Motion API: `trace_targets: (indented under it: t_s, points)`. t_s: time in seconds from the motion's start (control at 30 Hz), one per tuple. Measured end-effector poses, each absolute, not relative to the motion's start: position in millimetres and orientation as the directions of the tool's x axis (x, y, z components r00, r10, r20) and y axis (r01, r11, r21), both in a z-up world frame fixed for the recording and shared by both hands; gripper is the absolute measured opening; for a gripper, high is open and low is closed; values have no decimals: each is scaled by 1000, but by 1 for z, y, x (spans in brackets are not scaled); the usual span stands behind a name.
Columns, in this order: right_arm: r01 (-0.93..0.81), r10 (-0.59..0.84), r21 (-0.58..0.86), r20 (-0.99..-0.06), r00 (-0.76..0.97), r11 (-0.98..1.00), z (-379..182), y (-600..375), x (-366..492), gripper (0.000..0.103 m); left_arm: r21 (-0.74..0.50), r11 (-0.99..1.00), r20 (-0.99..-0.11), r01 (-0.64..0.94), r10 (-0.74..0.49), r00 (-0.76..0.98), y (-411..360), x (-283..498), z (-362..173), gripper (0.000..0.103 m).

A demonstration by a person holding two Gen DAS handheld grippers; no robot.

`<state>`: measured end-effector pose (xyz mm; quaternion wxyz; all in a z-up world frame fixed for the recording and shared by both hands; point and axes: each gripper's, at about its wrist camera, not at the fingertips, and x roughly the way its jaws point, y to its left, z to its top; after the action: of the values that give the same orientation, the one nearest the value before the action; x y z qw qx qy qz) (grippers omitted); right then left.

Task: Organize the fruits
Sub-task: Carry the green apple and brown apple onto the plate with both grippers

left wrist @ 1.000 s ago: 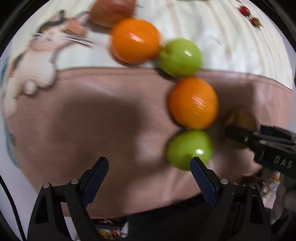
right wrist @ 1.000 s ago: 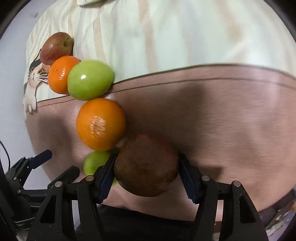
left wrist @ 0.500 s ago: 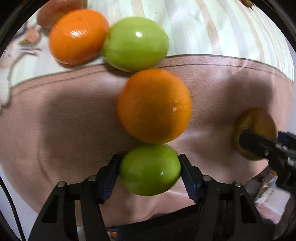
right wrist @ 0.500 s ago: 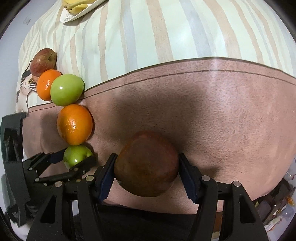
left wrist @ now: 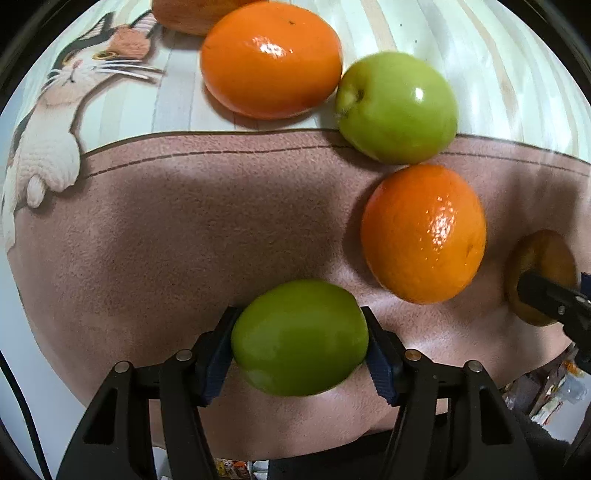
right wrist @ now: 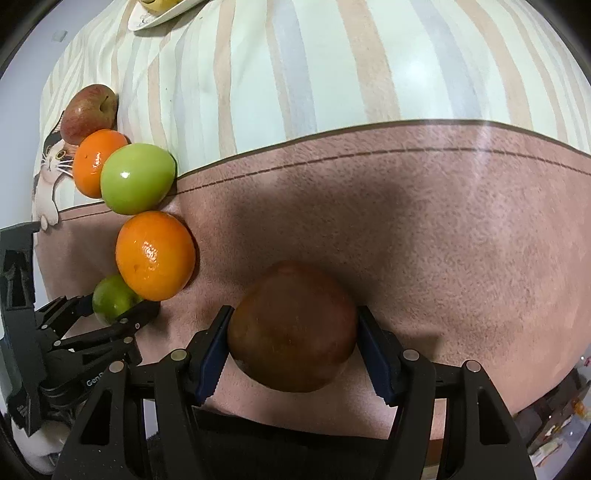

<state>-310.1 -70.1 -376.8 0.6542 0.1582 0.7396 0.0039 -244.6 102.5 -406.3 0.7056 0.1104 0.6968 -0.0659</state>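
Observation:
My left gripper (left wrist: 299,350) is shut on a green apple (left wrist: 299,338) low over the pink cloth. Beyond it a row of fruit curves away: an orange (left wrist: 423,232), a second green apple (left wrist: 397,107), a second orange (left wrist: 271,59), and a red apple (right wrist: 88,112) at the far end. My right gripper (right wrist: 293,350) is shut on a dark red-brown apple (right wrist: 293,326) to the right of the row. That apple also shows in the left wrist view (left wrist: 546,254), and the left gripper shows in the right wrist view (right wrist: 110,310).
The table is covered by a pink cloth (right wrist: 406,236) near me and a striped cloth (right wrist: 314,66) farther off, with a cat picture (left wrist: 48,147) at the left. A white plate (right wrist: 166,13) with yellow fruit sits far back. The table edge runs close below both grippers.
My left gripper closed on the near green apple, then drew it left, away from the near orange. My right gripper keeps its hold on the dark apple and shifted slightly.

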Motion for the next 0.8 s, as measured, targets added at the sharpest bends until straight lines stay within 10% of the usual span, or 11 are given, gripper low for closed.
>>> trace_targets:
  t_s: [0.8]
  points:
    - [170, 343, 368, -926, 159, 914, -263, -96, -213, 67, -126, 964, -931, 236, -196, 306, 97, -177, -222, 61]
